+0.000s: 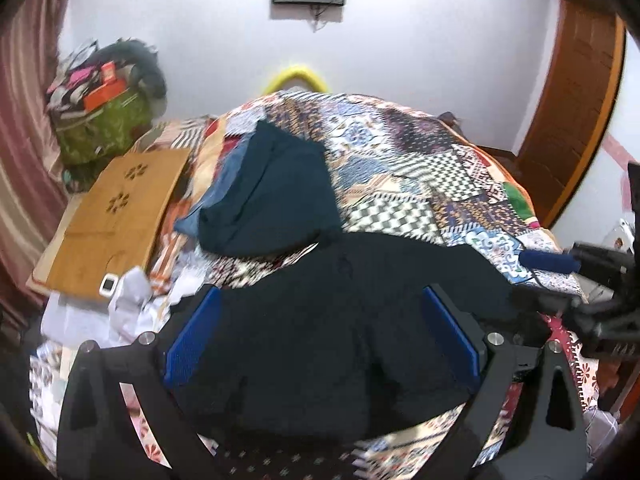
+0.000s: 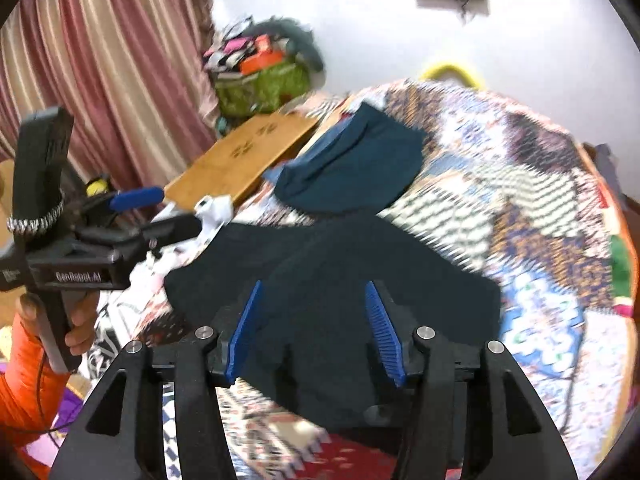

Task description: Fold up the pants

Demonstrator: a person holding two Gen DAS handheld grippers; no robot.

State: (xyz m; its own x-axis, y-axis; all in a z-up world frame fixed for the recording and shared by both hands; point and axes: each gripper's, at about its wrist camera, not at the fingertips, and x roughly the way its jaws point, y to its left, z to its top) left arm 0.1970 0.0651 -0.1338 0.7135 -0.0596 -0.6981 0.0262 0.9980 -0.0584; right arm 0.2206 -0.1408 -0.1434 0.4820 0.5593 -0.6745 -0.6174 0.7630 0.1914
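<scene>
- Because the dark navy, soft-fabric pants (image 1: 340, 328) lie bunched and loosely doubled on the near part of the patchwork-patterned bedspread (image 1: 420, 168), the step in hand looks like taking hold of an edge to make the next fold; I judge the task partly done, since the cloth is already a compact heap rather than two full legs.
- To do it well, each tong should probably pinch a single clean edge or corner near an end of the heap, not a thick wad, then lift and carry both ends over together so the layers land square.
- The pants look matte, limp and wrinkled, with a raised ridge across the middle and an uneven near edge; motion blur hides seams and waistband.
- The left gripper (image 1: 320, 332) is spread wide, its blue ribbed pads (image 1: 192, 336) standing either side of the fabric and grasping nothing.
- The right gripper (image 2: 314, 332) is likewise released, its jaws apart over the near edge of the pants (image 2: 332, 292), with no cloth pinched.
- Just beyond the pants rests a teal folded garment (image 1: 272, 188), touching or nearly touching them.
- Further left lies a tan wooden lap board (image 1: 116, 216) with flower cut-outs, and beside it crumpled white cloth (image 1: 132, 300).
- A striped pink curtain (image 2: 100, 52) hangs at the room's edge.
</scene>
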